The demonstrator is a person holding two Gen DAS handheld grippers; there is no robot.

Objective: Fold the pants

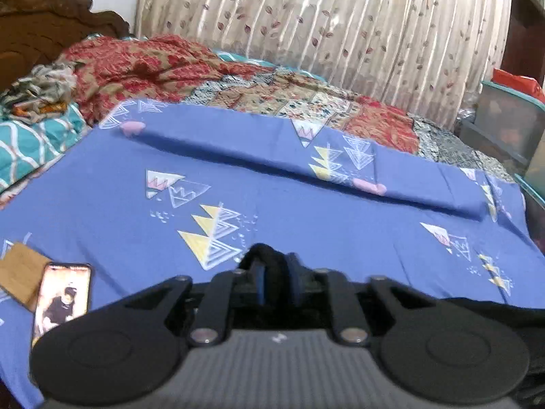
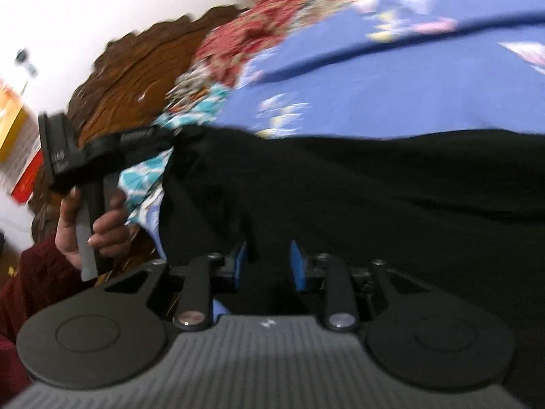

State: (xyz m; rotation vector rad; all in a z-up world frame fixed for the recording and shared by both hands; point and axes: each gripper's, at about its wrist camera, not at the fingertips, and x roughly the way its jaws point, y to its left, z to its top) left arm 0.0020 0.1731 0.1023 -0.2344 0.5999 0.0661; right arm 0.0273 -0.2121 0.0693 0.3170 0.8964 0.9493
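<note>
The pants [image 2: 357, 187] are black and hang stretched between my two grippers above the blue bed sheet [image 1: 306, 211]. In the left wrist view my left gripper [image 1: 272, 272] is shut on a bunched black edge of the pants [image 1: 264, 255]. In the right wrist view my right gripper [image 2: 269, 266] has its blue pads [image 2: 298, 266] pressed on a fold of the pants. The left gripper [image 2: 163, 136] also shows there at the left, held in a hand, pinching the pants' far corner. The view is blurred.
A phone [image 1: 63, 300] with a lit screen and a brown card [image 1: 20, 272] lie on the sheet at the left. Crumpled red patterned bedding [image 1: 153, 68], a teal pillow [image 1: 30, 143], a carved wooden headboard [image 2: 136, 75], a curtain [image 1: 323, 24] and storage bins [image 1: 511, 119] surround the bed.
</note>
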